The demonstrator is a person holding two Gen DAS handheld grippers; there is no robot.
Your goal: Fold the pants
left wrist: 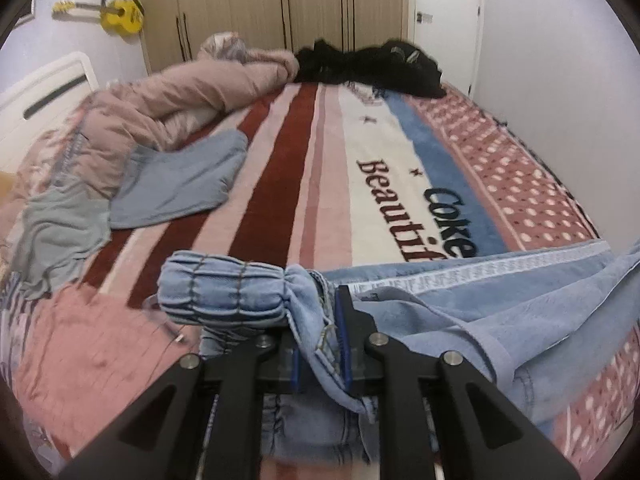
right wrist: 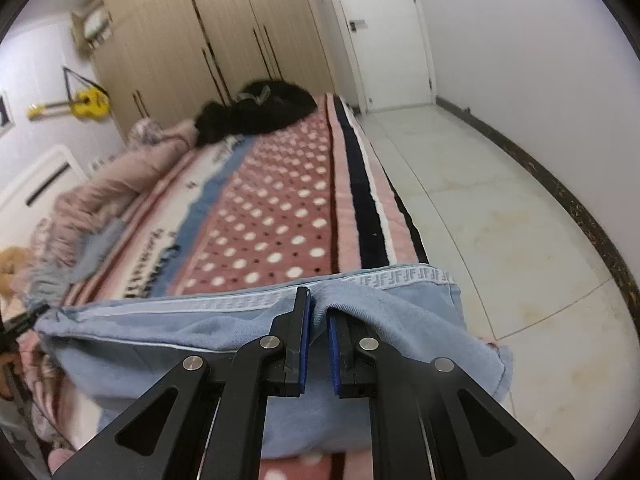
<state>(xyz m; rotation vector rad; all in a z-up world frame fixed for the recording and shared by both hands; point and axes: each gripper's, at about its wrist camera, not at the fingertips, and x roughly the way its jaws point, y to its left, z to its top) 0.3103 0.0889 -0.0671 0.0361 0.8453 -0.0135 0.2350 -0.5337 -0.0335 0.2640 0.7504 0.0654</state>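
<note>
Light blue pants (left wrist: 500,304) with a patterned side stripe lie stretched across the near end of the bed. My left gripper (left wrist: 320,312) is shut on the bunched elastic waistband end (left wrist: 224,292) and lifts it a little. In the right wrist view my right gripper (right wrist: 318,312) is shut on a pinch of the pants (right wrist: 200,332) near the striped edge by the bed's right side. Cloth hangs below both grippers.
The bed carries a striped and dotted blanket (left wrist: 328,160). A rolled pink quilt (left wrist: 172,96) and two pale blue garments (left wrist: 180,184) lie at the left. Black clothes (left wrist: 368,64) lie at the far end. A tiled floor (right wrist: 500,220) is right of the bed.
</note>
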